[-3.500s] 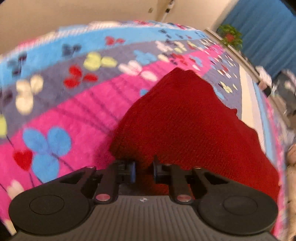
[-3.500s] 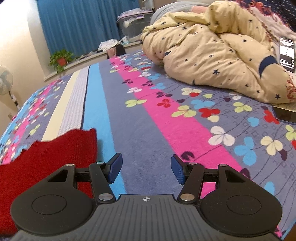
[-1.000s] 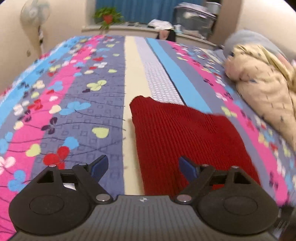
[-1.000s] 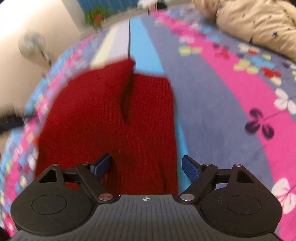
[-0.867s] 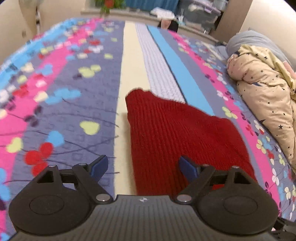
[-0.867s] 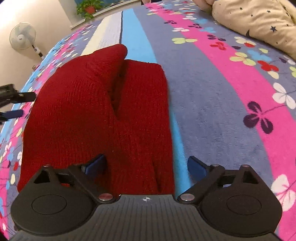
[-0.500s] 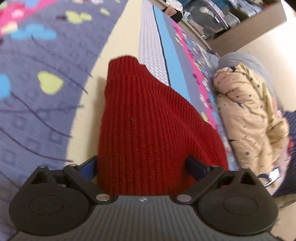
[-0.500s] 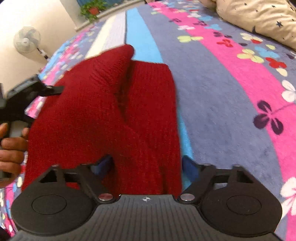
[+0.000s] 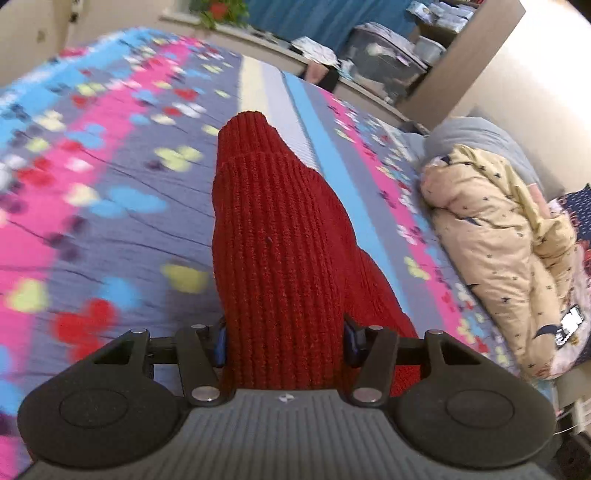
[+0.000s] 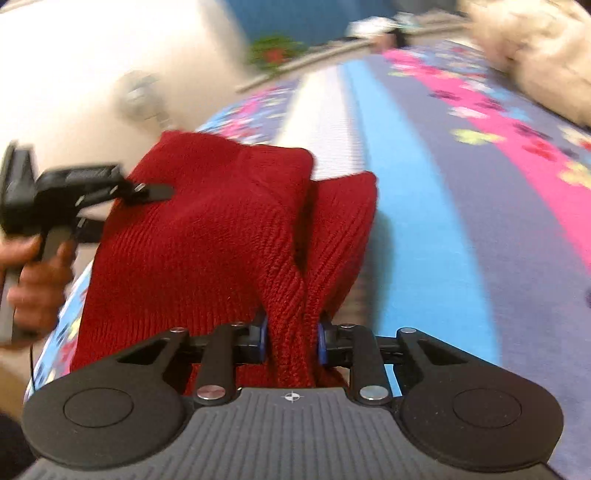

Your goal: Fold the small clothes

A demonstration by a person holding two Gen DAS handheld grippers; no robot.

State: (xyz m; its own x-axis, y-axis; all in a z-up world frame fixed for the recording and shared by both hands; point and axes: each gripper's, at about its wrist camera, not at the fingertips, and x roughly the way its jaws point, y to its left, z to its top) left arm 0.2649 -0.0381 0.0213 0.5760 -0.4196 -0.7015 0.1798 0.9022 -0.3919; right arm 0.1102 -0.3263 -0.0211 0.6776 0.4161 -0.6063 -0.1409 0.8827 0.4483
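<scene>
A red knitted garment [image 9: 280, 251] is lifted off the striped, flower-patterned bedspread [image 9: 110, 206], bunched between both tools. The left gripper [image 9: 283, 341] is seen closing with a thick fold of knit filling its jaws — both pads touched by the fabric. The right gripper [image 10: 291, 341] is closing too, a narrower gathered ridge pinched between its blue pads [image 10: 263, 341].

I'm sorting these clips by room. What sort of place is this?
Most likely a bedroom: a red knit lies on a bed's flowered sheet, a bundled star-print quilt sits beside it, and blue curtains hang behind a potted plant.
</scene>
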